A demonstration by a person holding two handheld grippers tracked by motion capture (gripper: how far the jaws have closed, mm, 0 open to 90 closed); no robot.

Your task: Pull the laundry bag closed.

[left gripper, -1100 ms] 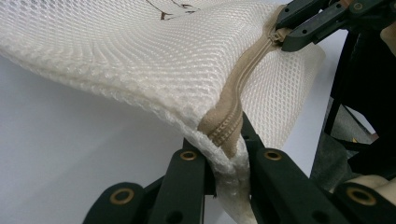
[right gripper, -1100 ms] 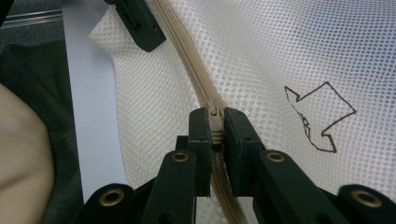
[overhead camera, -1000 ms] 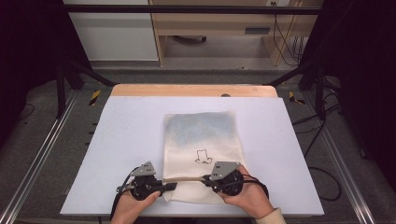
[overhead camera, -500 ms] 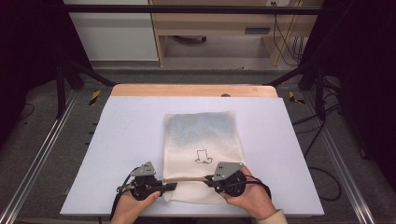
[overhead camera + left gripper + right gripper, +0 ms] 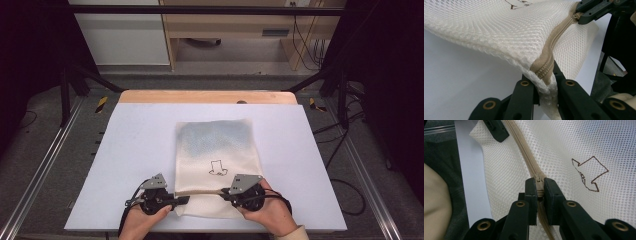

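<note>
A white mesh bag (image 5: 215, 145) with a small brown outline drawing (image 5: 218, 168) lies flat on the white table (image 5: 135, 150). A beige zipper (image 5: 200, 192) runs across its near end. My left gripper (image 5: 182, 200) is shut on the bag's left corner, where the zipper ends (image 5: 544, 77), and lifts that corner a little. My right gripper (image 5: 224, 191) is shut on the zipper pull (image 5: 539, 183), near the zipper's right end. In the right gripper view the mesh (image 5: 574, 145) and the drawing (image 5: 589, 173) lie flat beyond the jaws.
A wooden strip (image 5: 205, 96) borders the table's far edge, with a wooden shelf unit (image 5: 235, 30) on the floor behind it. Metal rails (image 5: 45, 165) flank the table. Cables (image 5: 345, 190) lie on the floor at the right.
</note>
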